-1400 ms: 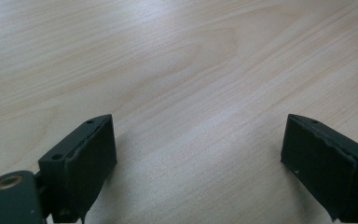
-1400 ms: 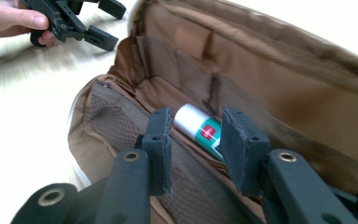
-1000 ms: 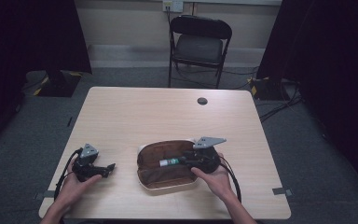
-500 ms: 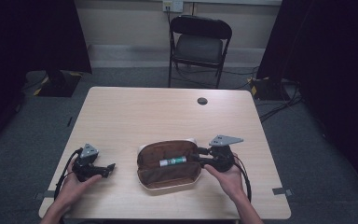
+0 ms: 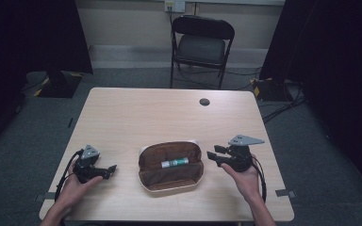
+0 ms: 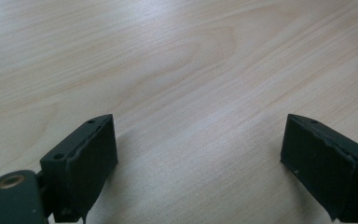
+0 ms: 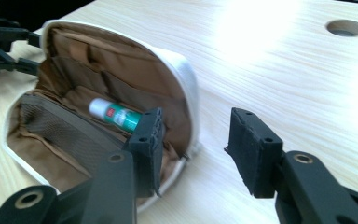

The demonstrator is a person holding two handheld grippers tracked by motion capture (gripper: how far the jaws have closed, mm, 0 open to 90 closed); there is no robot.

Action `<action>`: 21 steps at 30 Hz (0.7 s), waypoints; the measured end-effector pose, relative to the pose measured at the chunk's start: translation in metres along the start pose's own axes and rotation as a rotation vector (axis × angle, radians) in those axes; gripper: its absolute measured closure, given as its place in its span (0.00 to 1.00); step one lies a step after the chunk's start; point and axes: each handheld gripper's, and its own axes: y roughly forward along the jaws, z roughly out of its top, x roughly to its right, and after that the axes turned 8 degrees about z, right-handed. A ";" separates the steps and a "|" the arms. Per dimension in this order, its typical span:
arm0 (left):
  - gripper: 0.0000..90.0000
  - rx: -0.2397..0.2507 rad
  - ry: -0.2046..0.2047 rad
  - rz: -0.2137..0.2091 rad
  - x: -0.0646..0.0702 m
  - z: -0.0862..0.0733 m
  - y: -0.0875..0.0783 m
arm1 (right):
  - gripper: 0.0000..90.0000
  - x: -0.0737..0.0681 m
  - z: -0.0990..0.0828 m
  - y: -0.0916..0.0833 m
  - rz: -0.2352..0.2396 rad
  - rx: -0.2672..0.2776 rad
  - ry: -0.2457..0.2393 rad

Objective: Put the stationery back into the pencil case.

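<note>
Two grippers on the table (image 5: 122, 113), one in each of the person's hands, with an open pouch between them.

Far left, near edge: the left gripper (image 5: 109, 169) sits low over the bare wood, held in the left hand (image 5: 78, 183), tips pointing toward the pouch but well apart from it. In the left gripper view its two black jaws stand wide, with plain tabletop between them and nothing held.

Centre, near edge: the pouch (image 5: 170, 175), white outside with a brown lining, lies unzipped and spread open. Inside it rests a small tube (image 5: 175, 163), white cap with a green and red label, lying on its side across the upper half. The right gripper view shows the tube (image 7: 116, 114) resting against the brown lining, with mesh pockets in the near half.

Right of the pouch: the right gripper (image 5: 213, 154), held in the right hand (image 5: 245, 176), points at the pouch's right end, just beside it and not touching. Its jaws are partly open and have just been opening; nothing is between them.

Far side, right of centre: a round cable hole (image 5: 204, 101) in the tabletop. Beyond the table stands a dark folding chair (image 5: 201, 44).
</note>
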 end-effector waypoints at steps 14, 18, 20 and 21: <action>0.10 0.001 -0.002 -0.004 0.000 0.001 0.002 | 0.50 0.027 -0.023 -0.021 -0.120 -0.005 0.066; 0.10 0.001 -0.002 -0.005 0.000 0.001 0.002 | 0.43 0.036 -0.030 -0.021 -0.160 -0.022 0.093; 0.10 0.001 -0.002 -0.005 0.000 0.001 0.002 | 0.40 0.042 -0.034 -0.021 -0.175 -0.035 0.101; 0.10 0.001 -0.002 -0.005 0.000 0.001 0.002 | 0.39 0.044 -0.036 -0.021 -0.180 -0.038 0.110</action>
